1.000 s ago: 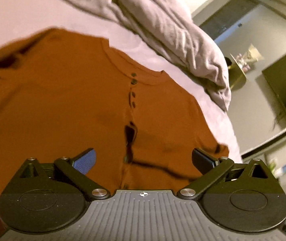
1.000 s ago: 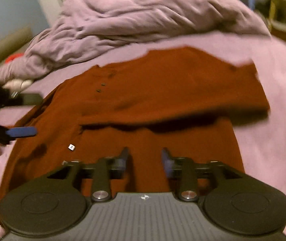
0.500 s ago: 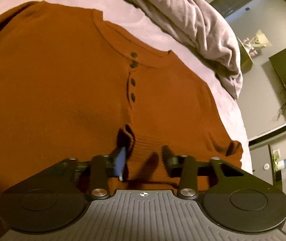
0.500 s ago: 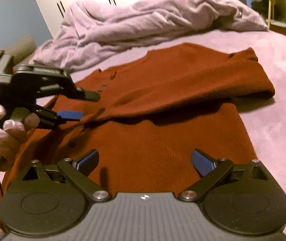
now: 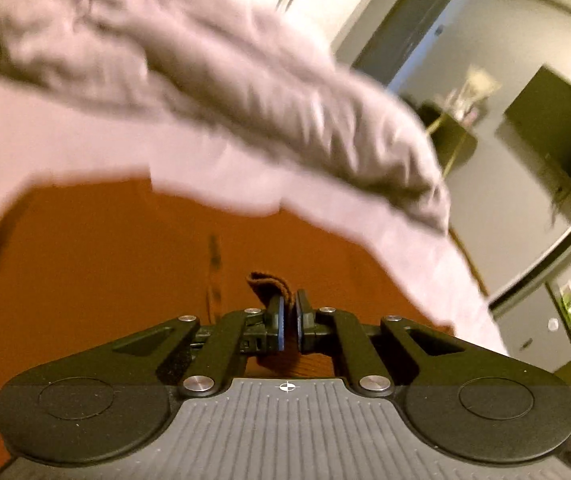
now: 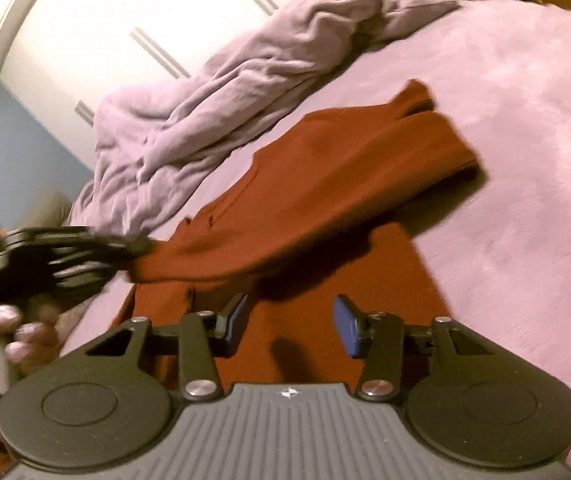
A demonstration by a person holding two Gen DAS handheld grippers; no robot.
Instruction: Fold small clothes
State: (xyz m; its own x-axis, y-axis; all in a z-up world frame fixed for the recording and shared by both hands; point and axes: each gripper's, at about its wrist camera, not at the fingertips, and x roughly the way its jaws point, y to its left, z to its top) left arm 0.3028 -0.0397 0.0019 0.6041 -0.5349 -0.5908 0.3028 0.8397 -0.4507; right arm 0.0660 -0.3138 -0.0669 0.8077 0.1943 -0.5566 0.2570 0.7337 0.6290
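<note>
Rust-orange henley shirt lies on the lilac bedsheet, front up, with one sleeve already laid across the chest. Button placket barely readable through blur in the left wrist view.

Left gripper: jaws have just closed, now pinched hard on a fold of shirt fabric. Knit edge sticks up between the pads. Right wrist view confirms it: the left gripper has cloth pulled up off the bed into a tented ridge, with a shadow under it. The person's hand is on its handle.

Right gripper: jaws have just been narrowing, now half spread, nothing between them. It hovers just above the lower body of the shirt. Pads don't look to be touching cloth.

Step in hand, my read: mid-fold, with the left side of the shirt being picked up to carry over toward the centre. Right side looks done, judging by the crossed sleeve.

Next move needs:
- left keeps the pinch and carries the fabric across without dragging the whole shirt
- right either pins the body down or takes a second grab along the same edge, so the fold line comes out straight
- watch for single-layer grab; can't tell how many layers are in the pinch

Crumpled duvet sits past the collar end, near the shirt.
</note>
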